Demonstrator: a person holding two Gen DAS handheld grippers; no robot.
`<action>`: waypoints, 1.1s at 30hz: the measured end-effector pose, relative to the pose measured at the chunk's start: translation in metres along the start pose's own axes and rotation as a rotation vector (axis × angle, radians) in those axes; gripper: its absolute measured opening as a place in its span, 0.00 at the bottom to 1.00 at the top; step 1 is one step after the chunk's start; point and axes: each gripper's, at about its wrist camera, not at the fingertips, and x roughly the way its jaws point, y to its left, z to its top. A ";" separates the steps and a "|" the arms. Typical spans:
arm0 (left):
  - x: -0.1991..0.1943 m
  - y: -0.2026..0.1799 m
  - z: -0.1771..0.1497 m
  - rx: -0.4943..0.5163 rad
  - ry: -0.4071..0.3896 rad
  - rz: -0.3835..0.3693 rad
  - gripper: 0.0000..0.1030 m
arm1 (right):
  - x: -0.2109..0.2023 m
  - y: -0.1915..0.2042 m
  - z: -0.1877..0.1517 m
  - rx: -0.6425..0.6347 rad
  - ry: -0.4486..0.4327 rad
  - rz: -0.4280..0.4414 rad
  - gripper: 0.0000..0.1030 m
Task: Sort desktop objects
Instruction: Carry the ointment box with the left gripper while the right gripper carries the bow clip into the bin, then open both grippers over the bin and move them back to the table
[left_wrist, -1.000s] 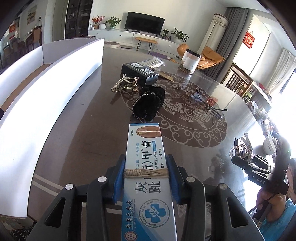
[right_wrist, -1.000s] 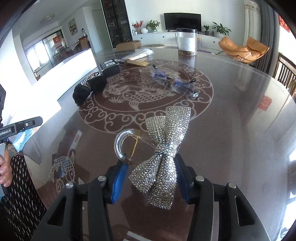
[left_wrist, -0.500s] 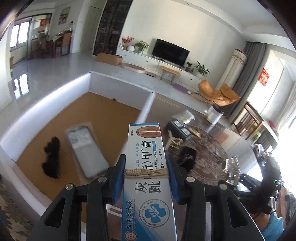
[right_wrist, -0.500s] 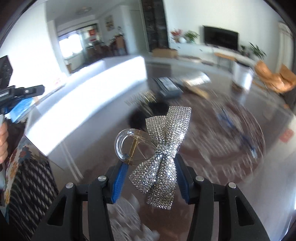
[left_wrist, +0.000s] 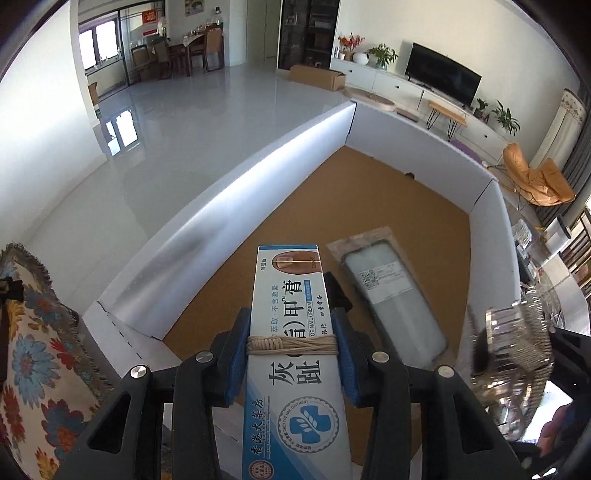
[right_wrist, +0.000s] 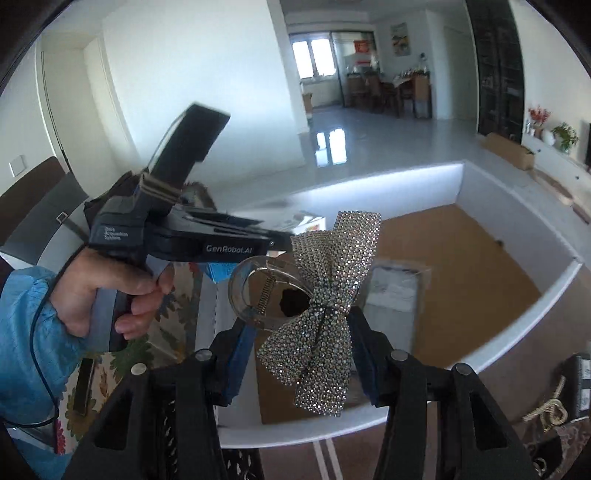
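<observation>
Ointment box (left_wrist: 295, 332) sits clamped between the blue pads of the left gripper (left_wrist: 293, 354), above the brown floor of a white-walled bin (left_wrist: 258, 173). Just right of it lies a clear packet (left_wrist: 391, 291). The right gripper (right_wrist: 301, 354) pinches a rhinestone bow clip (right_wrist: 325, 295) over the same bin.

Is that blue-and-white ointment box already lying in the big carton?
Not yet. The ointment box is clamped in the left claw above the carton.
</observation>
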 end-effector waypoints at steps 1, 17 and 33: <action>0.006 0.001 -0.001 0.004 0.023 0.015 0.42 | 0.015 0.000 0.000 -0.001 0.040 0.016 0.49; -0.079 -0.080 -0.020 0.045 -0.180 -0.016 0.71 | -0.081 -0.056 -0.053 0.168 -0.214 -0.189 1.00; -0.025 -0.361 -0.143 0.498 -0.090 -0.288 0.97 | -0.209 -0.190 -0.348 0.669 0.020 -0.781 1.00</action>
